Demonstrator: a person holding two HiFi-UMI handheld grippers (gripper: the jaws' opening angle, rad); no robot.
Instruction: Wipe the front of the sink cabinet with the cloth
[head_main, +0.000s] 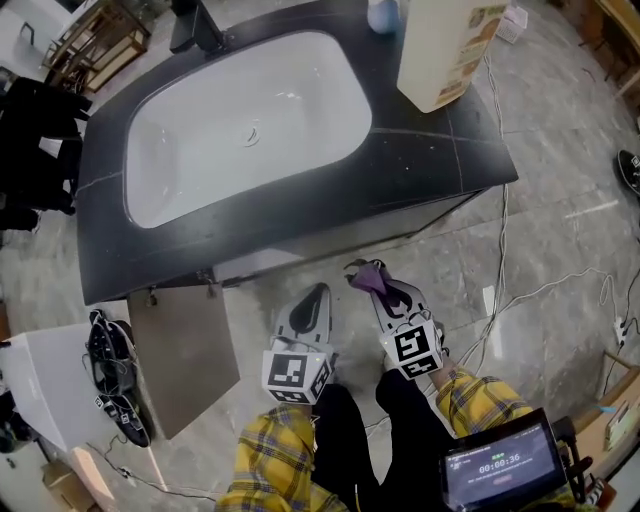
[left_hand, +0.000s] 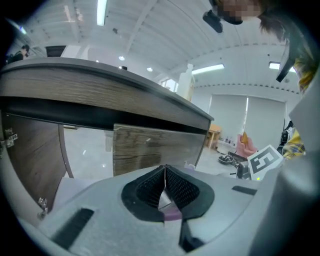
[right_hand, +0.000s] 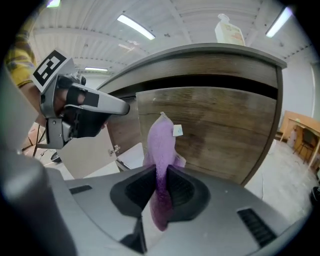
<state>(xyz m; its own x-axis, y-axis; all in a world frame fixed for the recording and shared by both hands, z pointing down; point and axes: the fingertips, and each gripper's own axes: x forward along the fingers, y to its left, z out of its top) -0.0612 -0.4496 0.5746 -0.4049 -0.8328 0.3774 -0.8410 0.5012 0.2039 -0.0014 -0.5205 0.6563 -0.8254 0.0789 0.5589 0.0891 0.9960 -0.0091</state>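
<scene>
Clamped in the right gripper (right_hand: 161, 176): the purple cloth (right_hand: 161, 142), standing up out of the jaws. Alongside, the left gripper (left_hand: 165, 175), jaws pressed together, apparently idle. Just beyond, the wood-grain cabinet front (right_hand: 220, 130), close to the cloth but seemingly not yet touched; further left, an open cabinet door (head_main: 185, 355). Looks like the approach step; calls next for pressing the cloth onto the panel and sweeping across.

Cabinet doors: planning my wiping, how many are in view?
2. One open door at the left; one shut door at the right, facing the purple cloth held in the right gripper.
</scene>
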